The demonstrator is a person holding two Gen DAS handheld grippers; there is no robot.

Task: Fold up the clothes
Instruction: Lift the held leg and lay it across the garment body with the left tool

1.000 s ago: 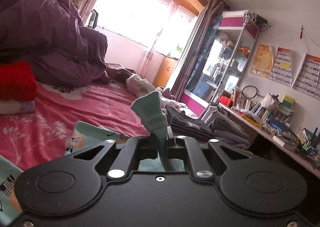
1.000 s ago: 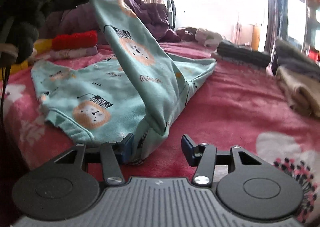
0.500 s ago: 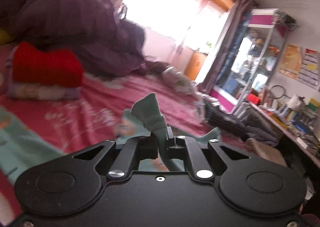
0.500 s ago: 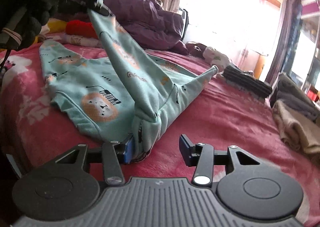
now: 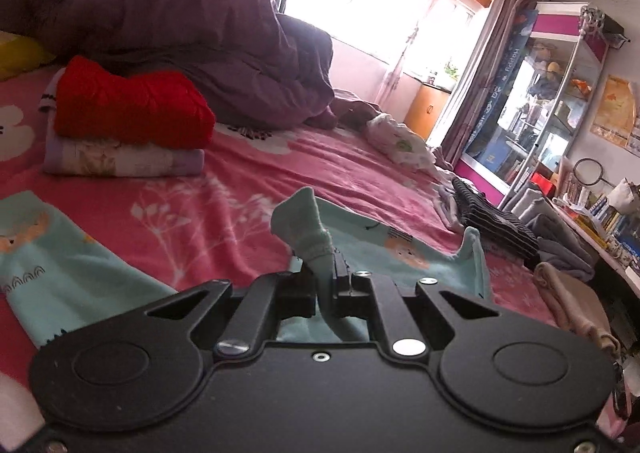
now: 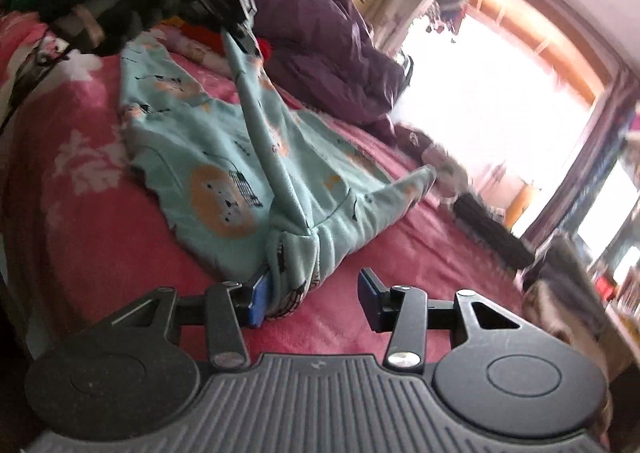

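Note:
A teal children's garment (image 6: 208,141) printed with lions lies spread on the pink bedspread (image 6: 80,213). My left gripper (image 5: 326,273) is shut on its ribbed sleeve cuff (image 5: 308,229), which sticks up past the fingers. In the right wrist view that left gripper (image 6: 236,21), held by a dark gloved hand (image 6: 120,1), keeps the sleeve taut and raised over the garment's body. My right gripper (image 6: 314,293) is open low over the bed. The bunched fold of the garment (image 6: 292,265) rests against its blue left pad (image 6: 260,299), while the right finger (image 6: 370,293) stands apart from the cloth.
A red folded item (image 5: 128,109) sits on a lavender folded stack (image 5: 120,161) beside a purple duvet (image 5: 168,13). Dark striped folded clothes (image 5: 492,221) and grey and beige piles (image 5: 568,285) lie at the bed's right. A glass cabinet (image 5: 540,101) stands beyond.
The left gripper has carried the sleeve lower and across over the garment's body. The right gripper has tilted while staying open at the bunched fold.

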